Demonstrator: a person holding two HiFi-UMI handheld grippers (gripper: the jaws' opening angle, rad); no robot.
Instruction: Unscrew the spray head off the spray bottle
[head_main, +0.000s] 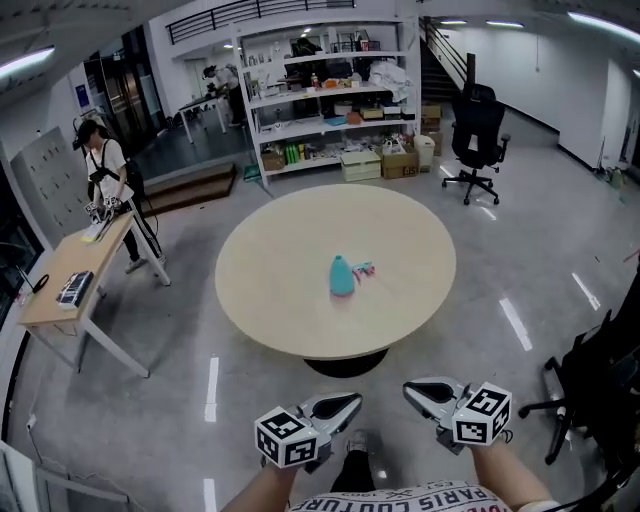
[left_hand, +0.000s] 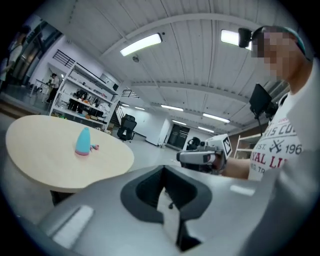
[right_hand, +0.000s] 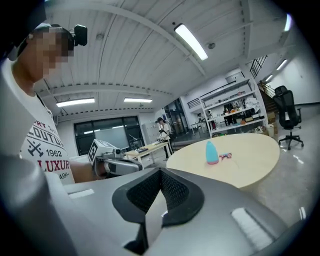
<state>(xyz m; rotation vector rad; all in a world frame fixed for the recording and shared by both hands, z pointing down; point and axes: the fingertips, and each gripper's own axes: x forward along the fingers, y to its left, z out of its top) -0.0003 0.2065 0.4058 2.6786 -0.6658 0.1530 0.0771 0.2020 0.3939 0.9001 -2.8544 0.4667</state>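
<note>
Both the left tool (head_main: 340, 408) and right tool (head_main: 425, 395) are clamped shut and empty, the spray bottle (head_main: 342, 276) standing well ahead on the tabletop (head_main: 280, 290) (pink head (head_main: 363, 268) seemingly beside it), so reaching in unopened could topple it.

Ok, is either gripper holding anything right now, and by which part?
Nothing is held. The left gripper and right gripper are both shut and empty, short of the table; the teal bottle stands there untouched.
</note>
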